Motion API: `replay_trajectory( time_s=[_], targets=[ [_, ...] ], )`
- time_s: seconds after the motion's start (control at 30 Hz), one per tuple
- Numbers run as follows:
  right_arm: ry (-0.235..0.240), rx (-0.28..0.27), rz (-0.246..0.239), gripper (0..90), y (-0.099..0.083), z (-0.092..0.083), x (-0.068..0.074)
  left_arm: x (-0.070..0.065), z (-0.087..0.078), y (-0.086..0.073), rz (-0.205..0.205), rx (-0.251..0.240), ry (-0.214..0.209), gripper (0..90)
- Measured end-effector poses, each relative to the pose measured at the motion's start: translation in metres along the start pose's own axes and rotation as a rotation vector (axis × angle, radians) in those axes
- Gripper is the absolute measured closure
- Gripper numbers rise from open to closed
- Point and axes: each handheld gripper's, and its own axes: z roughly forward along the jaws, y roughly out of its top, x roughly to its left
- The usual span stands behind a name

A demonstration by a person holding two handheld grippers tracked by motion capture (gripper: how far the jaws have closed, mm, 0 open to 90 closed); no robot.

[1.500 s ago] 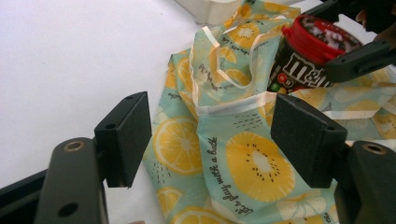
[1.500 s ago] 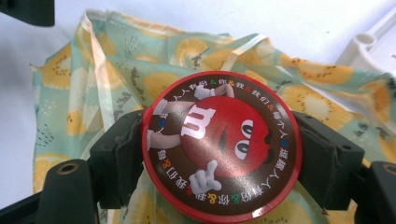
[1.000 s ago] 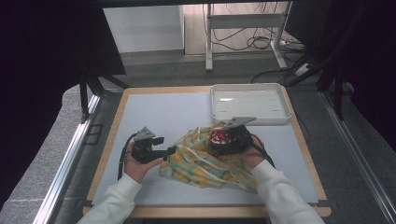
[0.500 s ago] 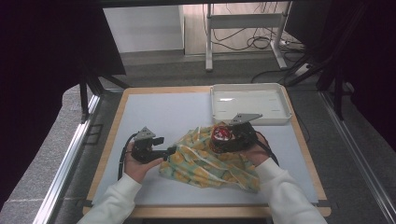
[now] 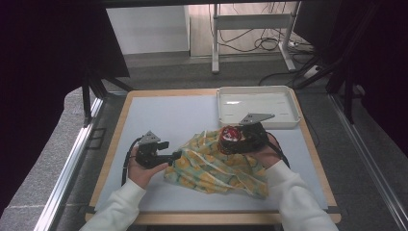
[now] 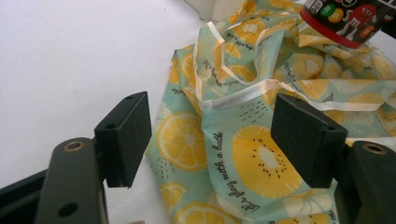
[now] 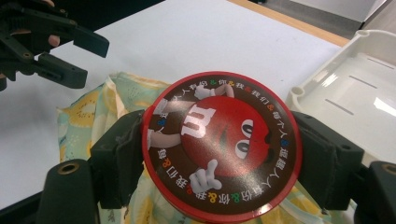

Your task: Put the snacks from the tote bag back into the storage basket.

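I see a grey floor (image 5: 57,159), cables (image 5: 262,43) by a white metal stand (image 5: 250,21), and dark curtains (image 5: 43,53).

Light falls from above, bright and even on the pale grey table mat (image 5: 163,120), while the surroundings at both sides of the high view sink into near black. The white plastic tray (image 5: 256,94), beyond the right gripper (image 7: 219,154), carries soft glare streaks. In the left gripper view, that gripper's near black jaws look slightly soft; the lemon-printed fabric bag (image 6: 243,154) between them is sharper. The high view is grainy.
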Motion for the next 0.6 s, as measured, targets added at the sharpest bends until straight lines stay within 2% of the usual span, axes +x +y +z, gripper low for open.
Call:
replay_trajectory(
  time_s=[0.6],
  targets=[
    [0.002, -0.001, 0.012, 24.0, 0.0031, -0.0011, -0.0091, 0.0016, -0.0012, 0.0007, 0.002, -0.005, 0.005, 29.2]
  ],
)
